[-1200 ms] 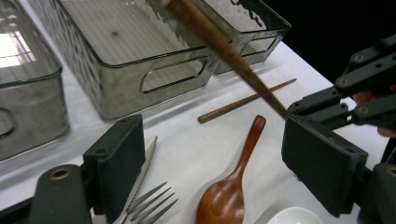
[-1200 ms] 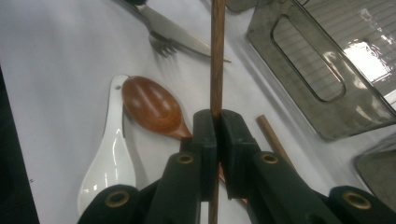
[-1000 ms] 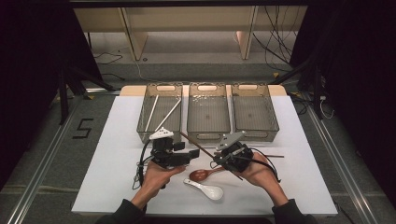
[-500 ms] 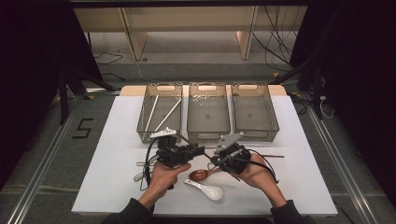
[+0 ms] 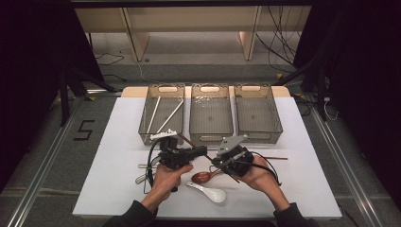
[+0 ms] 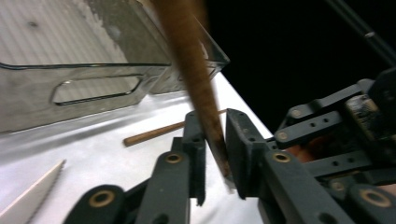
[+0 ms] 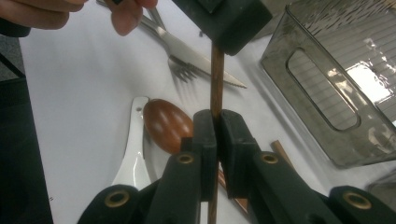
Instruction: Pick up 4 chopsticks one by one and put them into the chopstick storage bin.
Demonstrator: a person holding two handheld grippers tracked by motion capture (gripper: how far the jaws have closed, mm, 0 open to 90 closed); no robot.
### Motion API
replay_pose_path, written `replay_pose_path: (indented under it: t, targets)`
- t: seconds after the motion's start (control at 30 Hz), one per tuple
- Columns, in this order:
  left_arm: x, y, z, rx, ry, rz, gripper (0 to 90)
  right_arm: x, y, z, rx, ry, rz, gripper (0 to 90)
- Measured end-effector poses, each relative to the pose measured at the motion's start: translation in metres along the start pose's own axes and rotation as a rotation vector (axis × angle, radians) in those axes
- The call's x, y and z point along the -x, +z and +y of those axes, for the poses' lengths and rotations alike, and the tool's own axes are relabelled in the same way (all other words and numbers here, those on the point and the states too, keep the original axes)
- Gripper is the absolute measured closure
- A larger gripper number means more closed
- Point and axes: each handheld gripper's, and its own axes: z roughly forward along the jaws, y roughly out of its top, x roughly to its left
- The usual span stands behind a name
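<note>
Desk at 9 o'clock of hands – bare, free passage. 12 o'clock blocked: three bins in row, just beyond hand-held grippers. 6 o'clock cluttered – white spoon, brown spoon. Fork and knife lie near left hand. Desk at 3 o'clock: lone chopstick, otherwise open.

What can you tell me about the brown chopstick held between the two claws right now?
The brown chopstick is a slim, round, wood-looking stick, dark brown. It is lifted off the white table in front of the bins. The right claw is shut on it, and the left claw, whose jaws have just been closing, now clamps it farther along. A second, similar stick lies flat on the table.
</note>
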Motion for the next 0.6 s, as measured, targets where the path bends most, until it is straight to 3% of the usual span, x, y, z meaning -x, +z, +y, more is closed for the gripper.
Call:
replay_pose_path:
  t: [0.2,0.6]
  targets:
    - [0.003,-0.004,0.004,0.004,0.007,-0.032,82.9,-0.001,-0.002,0.0,0.024,0.003,0.008,84.6]
    - [-0.01,-0.045,0.041,0.081,0.018,0.023,83.1,0.012,-0.026,-0.013,0.083,0.078,-0.023,62.7]
